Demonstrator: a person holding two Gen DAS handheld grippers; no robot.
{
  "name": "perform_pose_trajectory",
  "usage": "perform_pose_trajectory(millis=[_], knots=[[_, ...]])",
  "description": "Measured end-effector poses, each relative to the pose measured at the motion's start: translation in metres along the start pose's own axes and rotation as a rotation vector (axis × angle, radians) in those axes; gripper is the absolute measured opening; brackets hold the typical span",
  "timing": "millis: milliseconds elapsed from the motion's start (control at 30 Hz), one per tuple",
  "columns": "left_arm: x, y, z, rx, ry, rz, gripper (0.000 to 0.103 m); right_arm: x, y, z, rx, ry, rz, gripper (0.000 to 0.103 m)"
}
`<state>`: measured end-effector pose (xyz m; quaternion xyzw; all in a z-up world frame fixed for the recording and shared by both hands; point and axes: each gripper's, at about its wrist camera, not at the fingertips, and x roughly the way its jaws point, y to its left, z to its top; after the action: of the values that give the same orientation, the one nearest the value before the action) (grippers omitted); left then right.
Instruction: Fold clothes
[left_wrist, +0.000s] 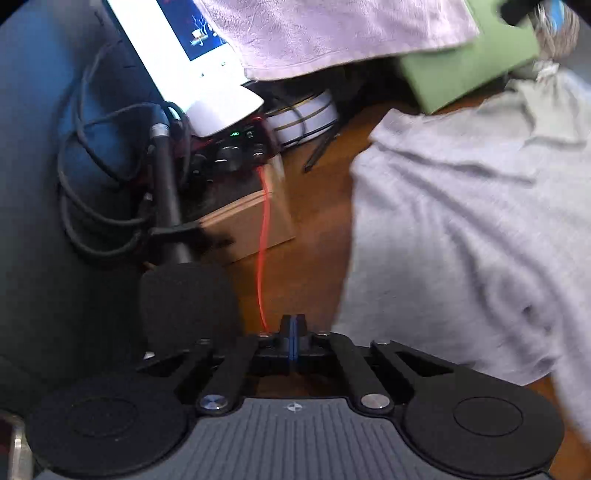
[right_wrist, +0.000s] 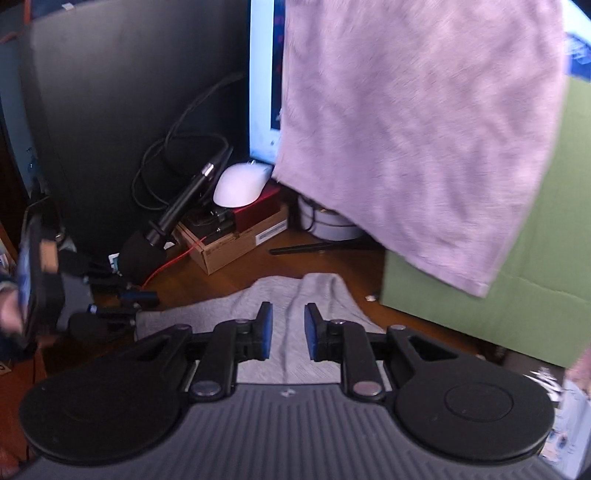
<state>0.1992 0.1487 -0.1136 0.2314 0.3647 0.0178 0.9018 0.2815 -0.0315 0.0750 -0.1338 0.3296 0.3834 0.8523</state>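
Left gripper (left_wrist: 292, 325) is pressed together, empty, beside the grey garment (left_wrist: 461, 229); right gripper (right_wrist: 288, 328) hovers apart above it, seemingly ready to grasp.

Garment (right_wrist: 295, 306) flat on worktop (left_wrist: 314, 206), clutter behind it.
Box (right_wrist: 236, 243) sat behind the garment with a microphone (right_wrist: 162, 229) leaning at its left; monitor (right_wrist: 262, 92) stood further back, a towel (right_wrist: 413, 147) draped over its front. Carton (right_wrist: 517, 295) stood right of the garment, under the towel's edge.
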Motion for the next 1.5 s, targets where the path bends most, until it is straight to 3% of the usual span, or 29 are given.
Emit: perform_pose_trajectory(millis=[67, 167, 267, 300, 333, 400, 567, 767, 900, 1033, 1133, 1233, 1267, 1333, 1367, 1500], knots=[[-0.001, 0.003, -0.001, -0.015, -0.01, 0.023, 0.0, 0.031, 0.0, 0.006, 0.022, 0.021, 0.009, 0.02], [-0.007, 0.013, 0.001, -0.077, -0.019, -0.038, 0.0, 0.077, -0.005, 0.01, 0.055, 0.055, -0.003, 0.02], [-0.02, 0.031, 0.003, -0.179, -0.033, -0.163, 0.018, 0.107, -0.019, 0.007, 0.117, 0.09, -0.007, 0.02], [-0.023, 0.039, 0.002, -0.215, -0.034, -0.201, 0.039, 0.112, -0.025, 0.006, 0.138, 0.095, -0.003, 0.02], [-0.025, 0.046, 0.002, -0.249, -0.036, -0.237, 0.045, 0.112, -0.031, 0.004, 0.159, 0.096, 0.005, 0.02], [-0.026, 0.056, 0.001, -0.293, -0.035, -0.282, 0.042, 0.107, -0.041, 0.0, 0.193, 0.09, 0.014, 0.02], [-0.02, 0.051, 0.003, -0.259, -0.022, -0.28, 0.035, 0.054, -0.067, -0.013, 0.291, 0.063, 0.041, 0.02], [-0.011, 0.03, -0.001, -0.223, 0.014, -0.287, 0.035, -0.067, -0.079, -0.051, 0.366, -0.007, 0.005, 0.02], [-0.009, 0.03, -0.001, -0.224, 0.024, -0.274, 0.038, -0.138, -0.058, -0.067, 0.419, -0.051, 0.006, 0.021], [-0.007, 0.031, -0.001, -0.245, 0.024, -0.272, 0.04, -0.17, -0.019, -0.06, 0.437, -0.11, 0.094, 0.03], [-0.007, 0.029, -0.002, -0.252, 0.017, -0.269, 0.04, -0.157, 0.009, -0.042, 0.379, -0.139, 0.137, 0.03], [-0.007, 0.03, -0.002, -0.262, 0.018, -0.278, 0.036, -0.115, 0.02, -0.02, 0.379, -0.126, 0.177, 0.03], [-0.007, 0.03, -0.002, -0.265, 0.018, -0.289, 0.032, -0.094, 0.02, -0.012, 0.381, -0.119, 0.163, 0.03], [-0.009, 0.028, -0.001, -0.262, 0.012, -0.318, 0.01, -0.052, 0.017, 0.001, 0.373, -0.107, 0.12, 0.03], [-0.01, 0.025, 0.0, -0.247, 0.008, -0.311, 0.006, -0.03, 0.015, 0.007, 0.366, -0.101, 0.093, 0.03], [-0.015, 0.011, 0.002, -0.173, -0.004, -0.199, 0.003, 0.061, -0.005, 0.02, 0.357, -0.047, 0.003, 0.03]])
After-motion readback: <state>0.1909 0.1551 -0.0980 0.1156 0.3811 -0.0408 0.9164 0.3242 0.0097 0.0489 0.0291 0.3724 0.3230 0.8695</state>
